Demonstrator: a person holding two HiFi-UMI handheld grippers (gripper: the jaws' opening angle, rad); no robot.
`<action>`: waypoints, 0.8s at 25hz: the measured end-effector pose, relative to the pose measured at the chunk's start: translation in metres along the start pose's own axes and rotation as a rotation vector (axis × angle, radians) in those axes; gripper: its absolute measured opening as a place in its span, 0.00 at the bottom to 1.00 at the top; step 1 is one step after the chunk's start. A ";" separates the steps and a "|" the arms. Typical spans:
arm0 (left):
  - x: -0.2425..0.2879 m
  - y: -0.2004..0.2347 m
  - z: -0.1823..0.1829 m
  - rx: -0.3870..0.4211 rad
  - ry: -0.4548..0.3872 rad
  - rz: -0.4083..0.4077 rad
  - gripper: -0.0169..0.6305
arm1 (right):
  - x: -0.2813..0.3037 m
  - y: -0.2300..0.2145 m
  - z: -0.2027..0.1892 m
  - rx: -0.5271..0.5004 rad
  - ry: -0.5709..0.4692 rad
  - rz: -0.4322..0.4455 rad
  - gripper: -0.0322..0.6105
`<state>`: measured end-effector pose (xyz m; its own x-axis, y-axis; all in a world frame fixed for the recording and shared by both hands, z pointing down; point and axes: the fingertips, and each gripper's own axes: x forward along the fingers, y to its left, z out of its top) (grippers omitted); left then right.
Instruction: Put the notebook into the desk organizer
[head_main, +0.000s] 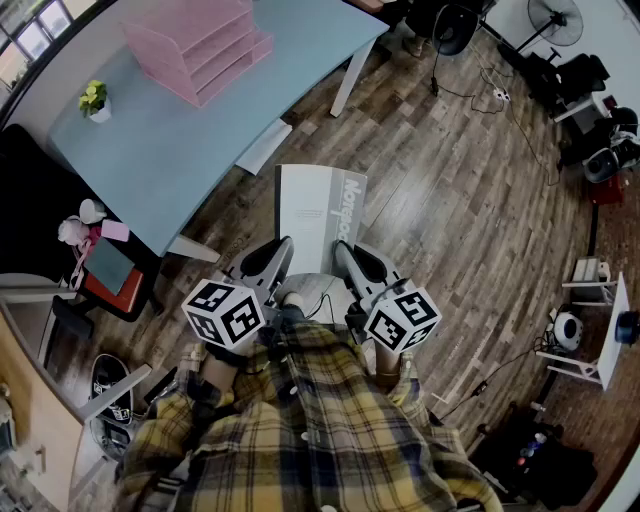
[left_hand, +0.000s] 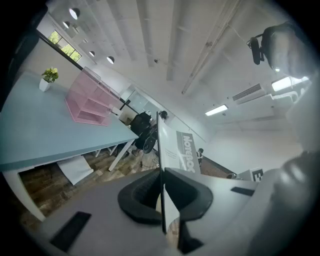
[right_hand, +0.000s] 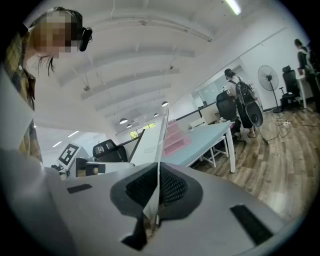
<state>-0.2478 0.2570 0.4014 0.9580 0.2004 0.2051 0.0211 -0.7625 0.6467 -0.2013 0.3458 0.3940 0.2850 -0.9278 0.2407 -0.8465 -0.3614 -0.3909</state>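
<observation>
Two claws on one notebook (head_main: 318, 215) right now. Your left claw (head_main: 270, 260) is pinched narrow on the left side of its near edge, pads clamped on both faces. Your right claw (head_main: 352, 262) is pinched just as tight on the right side of that edge. You've got it out in front of your chest, printed grey cover facing up at you, dark spine on the left. It hangs over the wooden floor (head_main: 450, 200), off the near edge of the blue worktop (head_main: 170, 150), touching nothing but the claws. The pink organizer (head_main: 200, 45) stands toward the far end of that worktop, stepped tiers showing, well apart from the notebook. A little potted plant (head_main: 95, 100) sits by the worktop's left edge, near the organizer. From each claw's own view the notebook runs edge-on, straight out between the pads.
</observation>
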 end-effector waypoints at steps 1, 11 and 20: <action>0.000 -0.002 -0.001 -0.001 -0.002 -0.002 0.06 | -0.002 0.000 0.000 0.005 -0.002 -0.002 0.07; 0.003 -0.015 -0.010 0.007 -0.017 -0.007 0.05 | -0.016 -0.009 -0.003 0.050 -0.035 0.033 0.07; 0.019 -0.006 -0.011 -0.003 -0.002 0.004 0.04 | -0.006 -0.026 -0.006 0.079 -0.029 0.039 0.07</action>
<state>-0.2325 0.2723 0.4095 0.9587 0.1964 0.2060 0.0168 -0.7614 0.6480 -0.1836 0.3609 0.4078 0.2666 -0.9432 0.1983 -0.8196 -0.3301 -0.4683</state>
